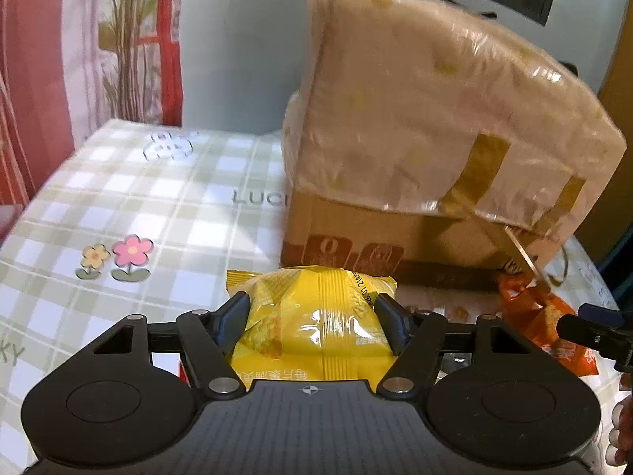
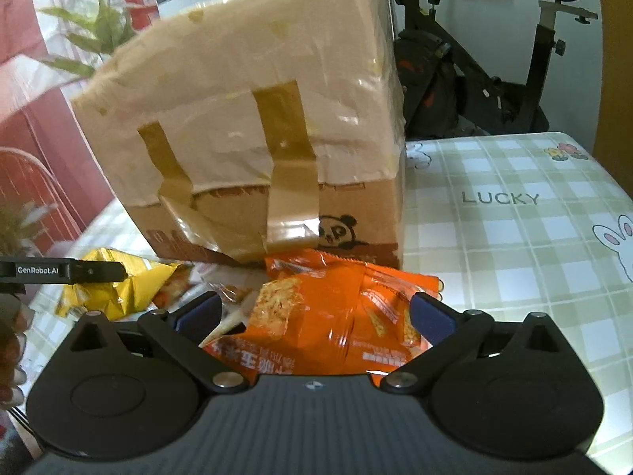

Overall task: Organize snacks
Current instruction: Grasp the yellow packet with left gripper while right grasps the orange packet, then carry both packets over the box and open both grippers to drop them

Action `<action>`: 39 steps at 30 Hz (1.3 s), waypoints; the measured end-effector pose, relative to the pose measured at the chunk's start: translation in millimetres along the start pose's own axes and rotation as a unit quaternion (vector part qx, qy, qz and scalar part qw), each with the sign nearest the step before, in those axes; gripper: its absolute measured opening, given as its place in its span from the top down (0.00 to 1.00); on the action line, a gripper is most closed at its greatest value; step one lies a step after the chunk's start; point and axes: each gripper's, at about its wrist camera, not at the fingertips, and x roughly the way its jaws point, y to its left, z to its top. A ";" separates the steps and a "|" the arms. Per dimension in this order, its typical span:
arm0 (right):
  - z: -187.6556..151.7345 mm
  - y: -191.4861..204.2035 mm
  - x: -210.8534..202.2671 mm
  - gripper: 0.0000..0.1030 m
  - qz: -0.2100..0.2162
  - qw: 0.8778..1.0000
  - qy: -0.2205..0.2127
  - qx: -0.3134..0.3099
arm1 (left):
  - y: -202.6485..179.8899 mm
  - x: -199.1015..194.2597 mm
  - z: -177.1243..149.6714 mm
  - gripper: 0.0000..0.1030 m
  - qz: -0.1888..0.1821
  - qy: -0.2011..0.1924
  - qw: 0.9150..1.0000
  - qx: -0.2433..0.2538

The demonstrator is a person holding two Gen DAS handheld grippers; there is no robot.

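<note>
Left tongs [image 1: 312, 310] clamped on the yellow snack packet [image 1: 312, 316], blue pads [image 1: 233, 314] pressed into both sides and the wrapper bulging between them, held just in front of the cardboard box [image 1: 415, 150]. Right tongs [image 2: 314, 310] spread wide around the orange snack packet [image 2: 332, 312], one pad [image 2: 429, 316] touching the packet's edge, the other standing clear of it on the far side; cannot tell whether that counts as a real grip or only a loose bracket. Orange packet lying right up against the foot of the box, under the panda print [image 2: 336, 233], with its front edge pointing at the box wall. Box standing on the desk [image 1: 138, 206], top half wrapped in pale plastic film, brown tape strips [image 2: 285, 134] running down over the film onto the bare cardboard. From the left wrist view, the same orange packet [image 1: 550, 324] seen to the right of the box's near corner, with the tip of the right tongs [image 1: 589, 326] poking in beside it. From the right wrist view, the yellow packet [image 2: 114, 285] crumpled beside the box's near left corner, the left tongs [image 2: 83, 271] reaching across it. Checked cloth with flower prints [image 1: 126, 257] and the word LUCKY [image 2: 500, 198] spread over the desk on either side of the box. Exercise bike [image 2: 494, 59] behind the box, beyond the desk's far edge.
</note>
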 end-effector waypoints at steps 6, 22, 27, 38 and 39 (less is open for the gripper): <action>5.9 -2.7 -1.8 0.00 -0.010 1.000 -0.003 0.011 | -7.3 -22.9 2.2 0.31 0.004 -0.034 0.999 -0.001; -2.9 -9.4 22.8 0.18 -0.063 0.996 0.064 0.022 | -13.9 -51.0 -14.4 0.31 0.014 -0.065 0.997 -0.027; -6.2 -6.5 6.4 0.25 -0.036 0.997 0.060 0.015 | -16.2 -59.3 -19.4 0.31 0.009 -0.066 0.997 -0.024; -6.4 22.7 -22.5 0.33 0.026 0.998 0.050 -0.023 | -16.6 -74.0 -25.5 0.31 0.003 -0.077 0.997 -0.023; -4.0 25.5 -25.3 0.33 0.033 0.998 0.047 -0.025 | -18.0 -75.8 -25.3 0.31 0.003 -0.080 0.997 -0.022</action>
